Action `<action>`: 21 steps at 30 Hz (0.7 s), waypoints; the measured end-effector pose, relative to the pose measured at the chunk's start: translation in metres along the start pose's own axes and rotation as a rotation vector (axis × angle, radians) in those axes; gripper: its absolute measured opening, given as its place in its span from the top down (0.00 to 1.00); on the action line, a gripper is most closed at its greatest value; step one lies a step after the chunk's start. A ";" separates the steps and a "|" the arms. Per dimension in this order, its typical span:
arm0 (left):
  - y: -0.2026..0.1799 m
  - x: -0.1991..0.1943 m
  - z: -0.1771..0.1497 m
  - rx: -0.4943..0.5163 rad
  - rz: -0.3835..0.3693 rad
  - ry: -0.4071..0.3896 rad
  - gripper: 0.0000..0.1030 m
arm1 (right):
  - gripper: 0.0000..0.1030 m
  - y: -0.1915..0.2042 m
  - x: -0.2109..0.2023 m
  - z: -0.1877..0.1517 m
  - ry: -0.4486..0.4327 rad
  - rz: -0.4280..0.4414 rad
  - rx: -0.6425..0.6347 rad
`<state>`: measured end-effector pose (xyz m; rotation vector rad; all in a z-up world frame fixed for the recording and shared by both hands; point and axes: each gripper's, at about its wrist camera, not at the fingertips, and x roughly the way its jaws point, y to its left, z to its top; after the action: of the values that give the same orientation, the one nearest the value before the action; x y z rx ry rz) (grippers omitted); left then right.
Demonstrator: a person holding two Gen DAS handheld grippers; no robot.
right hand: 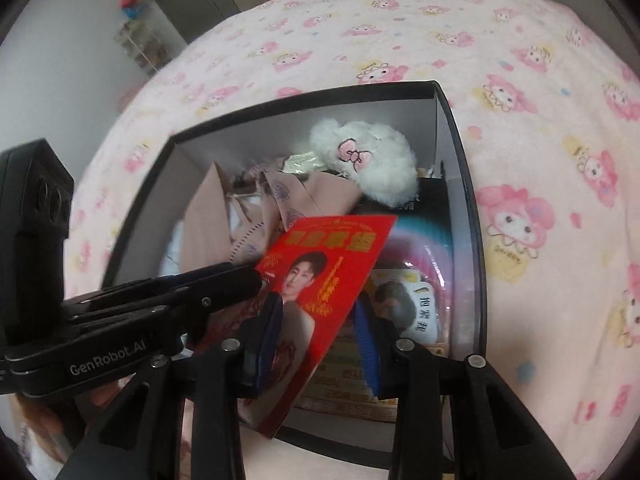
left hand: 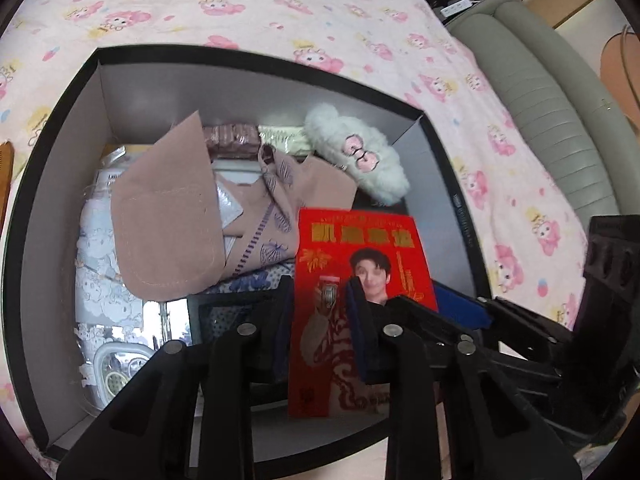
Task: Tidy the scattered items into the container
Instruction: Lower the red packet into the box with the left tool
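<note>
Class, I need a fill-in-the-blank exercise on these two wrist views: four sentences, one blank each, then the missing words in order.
1. The box stands on a blanket whose main colour is ____.
2. The fluffy toy in the box's far corner is ____ in colour.
3. The bow stitched on that toy is ____.
4. The packet over the box, between the left gripper and the right gripper, is ____ in colour.

Missing words: pink; white; pink; red
</note>
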<state>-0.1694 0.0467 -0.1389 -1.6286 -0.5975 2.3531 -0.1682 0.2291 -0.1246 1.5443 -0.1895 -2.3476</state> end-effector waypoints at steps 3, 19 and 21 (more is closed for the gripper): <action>0.002 0.006 0.000 -0.005 0.029 0.013 0.80 | 0.69 0.004 0.002 -0.001 0.000 -0.052 -0.024; 0.002 -0.008 -0.004 -0.010 0.036 -0.041 0.80 | 0.59 0.025 -0.033 -0.007 -0.183 -0.236 -0.114; 0.002 -0.006 -0.004 0.001 0.057 -0.017 0.80 | 0.58 0.023 -0.038 -0.005 -0.200 -0.242 -0.097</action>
<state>-0.1631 0.0434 -0.1363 -1.6483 -0.5604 2.4097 -0.1453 0.2207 -0.0871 1.3515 0.0700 -2.6560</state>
